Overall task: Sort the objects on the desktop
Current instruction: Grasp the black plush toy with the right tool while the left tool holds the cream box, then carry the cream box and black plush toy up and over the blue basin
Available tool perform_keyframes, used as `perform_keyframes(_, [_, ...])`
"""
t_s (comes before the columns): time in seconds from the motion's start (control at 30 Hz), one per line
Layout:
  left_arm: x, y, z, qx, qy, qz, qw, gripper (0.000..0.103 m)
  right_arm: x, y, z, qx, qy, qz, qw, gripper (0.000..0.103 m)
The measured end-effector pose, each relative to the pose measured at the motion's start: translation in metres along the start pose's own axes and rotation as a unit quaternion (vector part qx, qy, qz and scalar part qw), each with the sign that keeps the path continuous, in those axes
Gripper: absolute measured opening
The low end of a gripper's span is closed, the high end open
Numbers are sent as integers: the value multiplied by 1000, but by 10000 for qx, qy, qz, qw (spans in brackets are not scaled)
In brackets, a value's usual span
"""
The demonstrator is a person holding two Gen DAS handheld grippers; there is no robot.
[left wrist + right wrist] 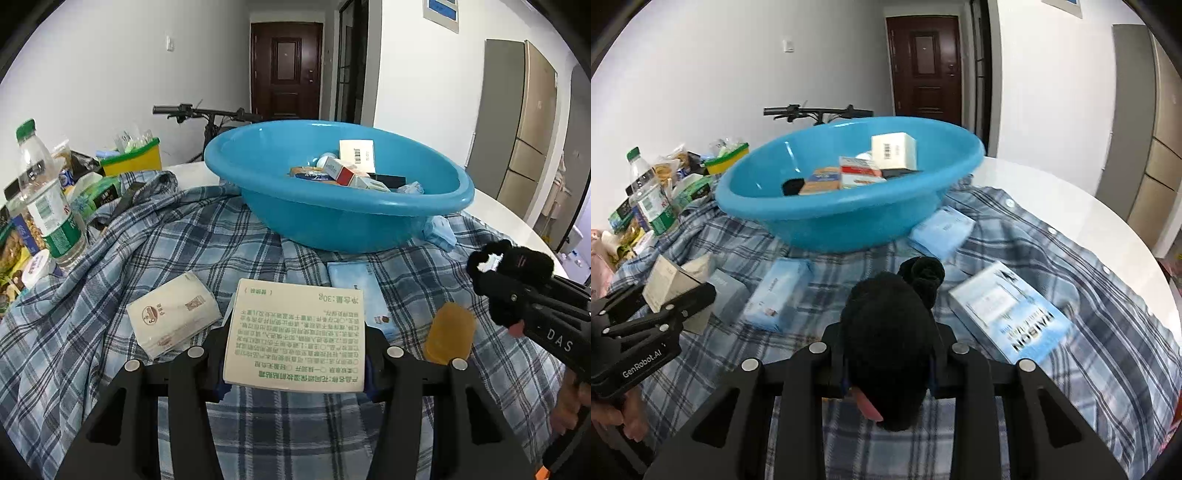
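Premises: a private flat, living or dining area. Ahead of the left gripper, beyond the table, a short hallway ends in a dark brown panelled entrance door (286, 70) of domestic type. A bicycle (207, 116) is parked indoors against the white wall, just behind the blue plastic washbasin (332, 221). To the right stands a tall multi-door refrigerator (517, 122). The white round table (1052, 206) is covered with a checked shirt (147, 258) serving as a cloth. To the left sit household groceries: a water bottle (48, 199), snack packets and tissue packs.
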State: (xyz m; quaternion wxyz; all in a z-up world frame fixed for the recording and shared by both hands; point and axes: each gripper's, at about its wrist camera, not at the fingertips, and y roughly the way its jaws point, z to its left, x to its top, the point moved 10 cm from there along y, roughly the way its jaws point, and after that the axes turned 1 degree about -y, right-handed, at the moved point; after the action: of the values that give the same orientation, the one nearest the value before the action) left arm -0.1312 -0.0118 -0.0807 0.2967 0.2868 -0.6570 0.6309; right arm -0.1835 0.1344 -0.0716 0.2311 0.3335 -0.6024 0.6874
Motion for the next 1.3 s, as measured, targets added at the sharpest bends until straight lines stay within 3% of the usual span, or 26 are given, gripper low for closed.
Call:
perform_keyframes(0.2, [-3, -4, -12, 70, -19, -85, 9999, 55, -15, -2, 5, 65, 65, 88, 9999, 27])
perform_keyframes(0.97, [-8, -5, -31, 27, 23, -169, 9999, 55, -13, -8, 29, 272, -119, -88, 9995, 28])
perform_keyframes(1.13, [4, -19, -34, -2, 77, -535, 9985, 55, 5, -25, 34, 341, -244, -571, 9975, 28])
perform_keyframes(1.3, [28, -51, -40, 50, 237, -1332, 9908, 55, 26, -51, 39, 287, -380, -1224, 9913, 28])
